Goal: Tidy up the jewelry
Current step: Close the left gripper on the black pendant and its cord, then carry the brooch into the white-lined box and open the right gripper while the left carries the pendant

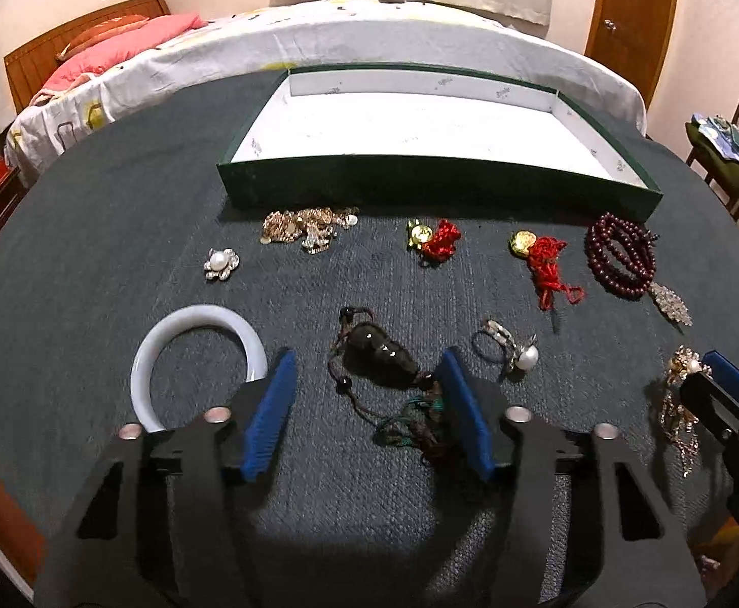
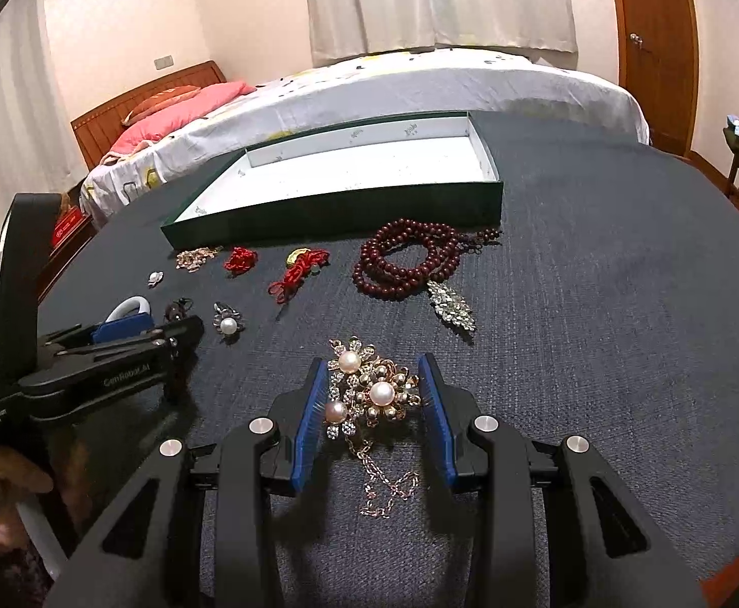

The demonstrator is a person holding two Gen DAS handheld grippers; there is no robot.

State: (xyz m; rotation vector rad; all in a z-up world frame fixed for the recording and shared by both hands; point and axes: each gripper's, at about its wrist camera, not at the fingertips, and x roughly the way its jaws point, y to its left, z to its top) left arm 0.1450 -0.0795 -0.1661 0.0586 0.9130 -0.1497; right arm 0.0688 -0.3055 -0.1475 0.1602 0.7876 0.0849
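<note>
1. The white bangle (image 1: 194, 349) is partly hidden behind a left gripper (image 1: 367, 370) finger.
2. Its spread jaws flank the dark pendant (image 1: 379, 354), its cords blurred.
3. The pearl brooch (image 2: 374, 390), near the table (image 2: 597, 329) front edge, is bracketed by the right gripper (image 2: 374, 385); pad contact cannot be told.

Left gripper (image 1: 367, 362) angled down with jaws apart; right gripper (image 2: 374, 375) likewise, jaws narrower.

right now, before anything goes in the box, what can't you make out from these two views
- White bangle: near side hidden behind the left gripper finger, left wrist view.
- Dark pendant: cord tangle partly covered by the gripper pad.
- Pearl brooch: whether the right gripper pads touch it, unclear.
- Gold chain pile: too small, right wrist view.
- Green box: floor behind its front wall hidden.
</note>
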